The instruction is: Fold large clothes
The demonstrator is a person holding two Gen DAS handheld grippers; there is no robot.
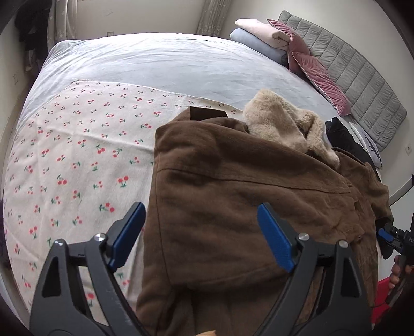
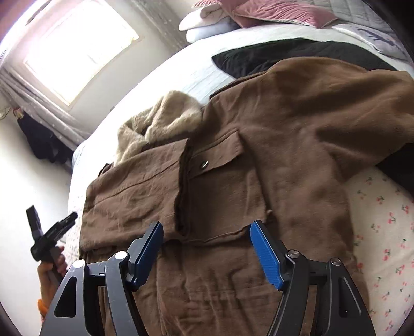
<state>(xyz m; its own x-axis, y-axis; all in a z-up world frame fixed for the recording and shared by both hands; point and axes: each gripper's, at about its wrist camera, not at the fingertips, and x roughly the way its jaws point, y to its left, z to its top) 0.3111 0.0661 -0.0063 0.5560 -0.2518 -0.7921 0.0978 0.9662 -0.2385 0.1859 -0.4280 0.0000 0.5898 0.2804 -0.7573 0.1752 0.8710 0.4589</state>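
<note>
A cherry-print blanket [image 1: 77,160] covers the near left part of a bed whose grey-blue sheet [image 1: 160,62] runs to the far edge, where curtains [image 1: 60,23] hang by the wall. Right of the blanket's middle lies the brown coat [image 1: 233,196], one side folded over the body, its beige fur collar [image 1: 282,121] toward the headboard end. The left gripper [image 1: 201,232] hovers above the coat's lower part, blue pads spread wide with nothing between them. In the right wrist view the coat [image 2: 271,160] shows a snap-flap pocket [image 2: 220,152] and a sleeve reaching the right edge, a black garment [image 2: 284,55] beyond it. The right gripper [image 2: 207,248] is likewise wide apart over the hem, holding nothing. Folded pillows [image 1: 261,36] and pink cushions [image 1: 315,69] rest against the grey quilted headboard [image 1: 359,77] at the far right corner.
</note>
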